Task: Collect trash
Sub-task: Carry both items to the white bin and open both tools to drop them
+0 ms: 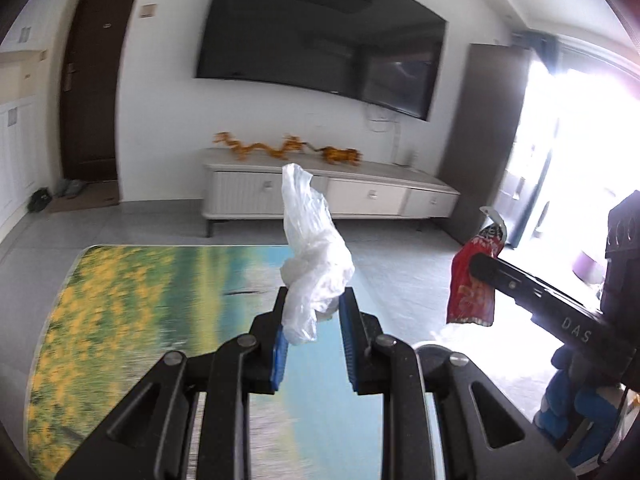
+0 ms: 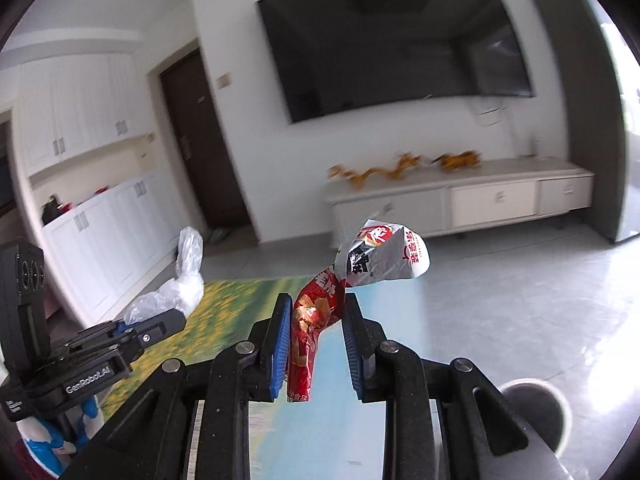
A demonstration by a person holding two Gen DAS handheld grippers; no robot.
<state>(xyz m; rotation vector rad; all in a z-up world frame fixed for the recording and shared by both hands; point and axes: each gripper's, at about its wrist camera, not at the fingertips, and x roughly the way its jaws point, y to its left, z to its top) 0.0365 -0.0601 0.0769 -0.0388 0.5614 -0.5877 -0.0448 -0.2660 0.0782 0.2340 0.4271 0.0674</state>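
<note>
Left wrist view shows the left gripper (image 1: 314, 304) with its 2 blue-padded fingers (image 1: 280, 350) drawn close together around a crumpled clear plastic bag (image 1: 314, 256); the bag is pinched at its lower part and stands up above the fingertips, held in the air over a rug printed with yellow flowers and water (image 1: 132, 320). To the right in the same view the right gripper (image 1: 486, 266) holds a red snack wrapper (image 1: 468, 296) that hangs below its fingers, well apart from the plastic bag. Behind them a white TV cabinet (image 1: 372, 196) stands against the wall under a large dark television (image 1: 320, 36), with orange ornaments (image 1: 288, 148) on its top.

In the right wrist view the right gripper's fingers (image 2: 278, 344) are nearly closed on the red part of the wrapper, whose silver printed end (image 2: 388, 256) flares out above the fingertips. The left gripper appears at the left edge with the plastic bag sticking out of it. A dark door (image 2: 200, 136) and white cupboards (image 2: 108, 216) line the left wall
</note>
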